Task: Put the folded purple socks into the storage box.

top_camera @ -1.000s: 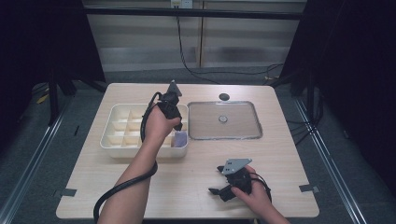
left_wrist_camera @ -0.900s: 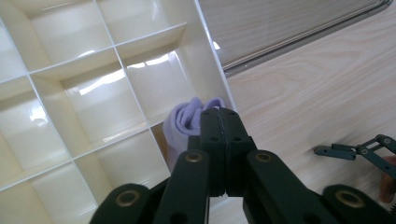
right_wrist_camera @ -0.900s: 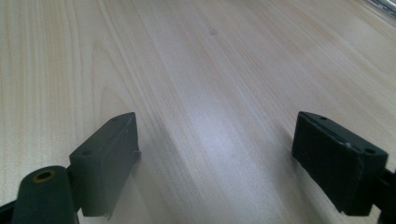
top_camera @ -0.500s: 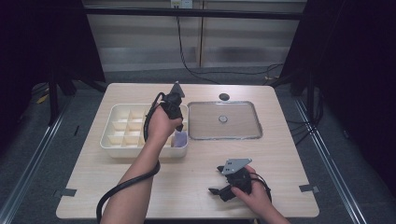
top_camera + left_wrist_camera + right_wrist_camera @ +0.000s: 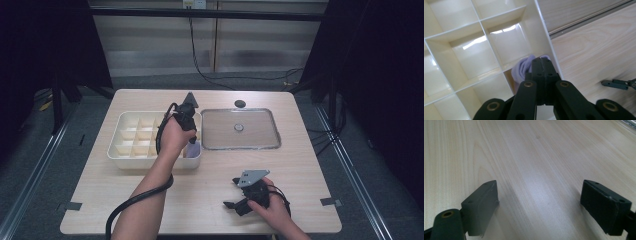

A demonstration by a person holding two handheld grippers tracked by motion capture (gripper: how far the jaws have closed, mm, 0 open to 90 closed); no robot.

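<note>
The left gripper (image 5: 541, 60) has drifted slightly toward the near right corner of the organizer (image 5: 125, 150). Its jaws are pressed together, their tips against a lilac cloth (image 5: 522, 68) in that corner compartment. The right gripper (image 5: 235, 202) rests on the table (image 5: 310, 170), well right of the organizer, jaws spread wide and holding nothing.

Cream-white compartment tray (image 5: 131, 150); pale lilac cloth (image 5: 522, 68); black left tongs (image 5: 541, 62) and black right tongs (image 5: 539, 205); light wood-grain surface (image 5: 200, 200); silver-grey metal tray (image 5: 272, 131); black round disc (image 5: 240, 103).
</note>
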